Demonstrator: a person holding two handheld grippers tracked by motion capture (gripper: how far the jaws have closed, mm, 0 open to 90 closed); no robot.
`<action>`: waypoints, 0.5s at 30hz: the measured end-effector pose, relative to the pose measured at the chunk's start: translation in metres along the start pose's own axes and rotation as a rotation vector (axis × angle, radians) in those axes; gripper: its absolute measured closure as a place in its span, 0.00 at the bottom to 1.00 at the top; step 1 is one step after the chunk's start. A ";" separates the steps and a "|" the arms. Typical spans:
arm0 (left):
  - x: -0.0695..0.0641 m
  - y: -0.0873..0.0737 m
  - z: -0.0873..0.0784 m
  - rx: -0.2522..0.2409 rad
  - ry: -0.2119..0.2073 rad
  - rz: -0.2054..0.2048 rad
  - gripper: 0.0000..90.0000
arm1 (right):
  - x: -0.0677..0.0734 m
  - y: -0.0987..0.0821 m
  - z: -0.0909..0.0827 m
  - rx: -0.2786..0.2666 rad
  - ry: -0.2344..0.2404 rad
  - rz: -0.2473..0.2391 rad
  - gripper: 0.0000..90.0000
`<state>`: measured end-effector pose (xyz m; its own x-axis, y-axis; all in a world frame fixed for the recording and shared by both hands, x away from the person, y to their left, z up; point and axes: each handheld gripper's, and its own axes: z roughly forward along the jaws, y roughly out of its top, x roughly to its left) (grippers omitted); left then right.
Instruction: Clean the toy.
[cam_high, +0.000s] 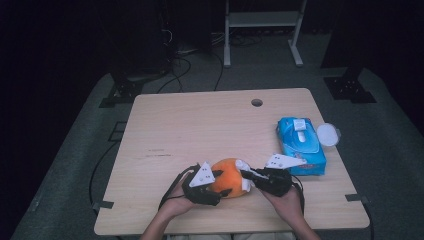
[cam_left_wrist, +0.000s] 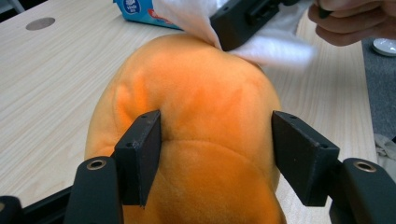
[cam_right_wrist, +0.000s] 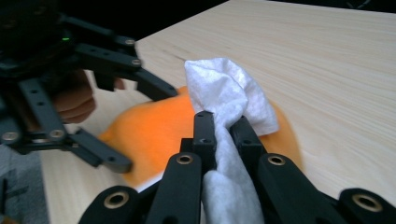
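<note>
The orange plush (cam_high: 227, 177) lay low in the centre of the high view, on the worktop (cam_high: 200, 125) near its front edge, with a set of tongs on either side. The left tongs (cam_high: 216, 186) were clamped on the plush: in the left gripper view their pads (cam_left_wrist: 142, 151) pressed into its flanks, the pile dimpling where they bit. The right tongs (cam_high: 245, 176) were closed narrow on a white wipe (cam_right_wrist: 229, 93), which bunched up above the jaws in the right gripper view and rested on the top of the plush (cam_right_wrist: 154, 126). A blue wipe pack (cam_high: 300, 145) sat at the right of the high view, well apart from the plush.

The plush looked light and very soft; it would likely squash and roll under a push, so a firm hold across its broad middle, as the left tongs had, seemed the right place to steady it. The wipe looked thin and limp, and probably needed pinching near a gathered fold so that it would not slip free while being rubbed over the pile.
</note>
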<state>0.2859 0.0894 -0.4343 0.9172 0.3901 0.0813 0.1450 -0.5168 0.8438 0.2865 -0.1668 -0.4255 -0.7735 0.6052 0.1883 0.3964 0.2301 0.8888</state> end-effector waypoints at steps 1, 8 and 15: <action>0.000 0.000 0.000 0.002 0.001 0.003 0.39 | 0.007 0.001 0.003 0.000 0.030 -0.013 0.91; 0.001 0.005 -0.008 -0.019 -0.007 -0.016 0.32 | 0.012 0.000 0.011 0.017 0.064 -0.038 0.92; 0.011 0.001 -0.008 0.026 0.021 -0.129 0.21 | 0.013 -0.001 0.010 0.025 0.052 -0.048 0.92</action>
<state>0.2930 0.0997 -0.4282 0.8824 0.4703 -0.0158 0.2713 -0.4811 0.8336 0.2808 -0.1518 -0.4282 -0.8161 0.5531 0.1674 0.3698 0.2773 0.8868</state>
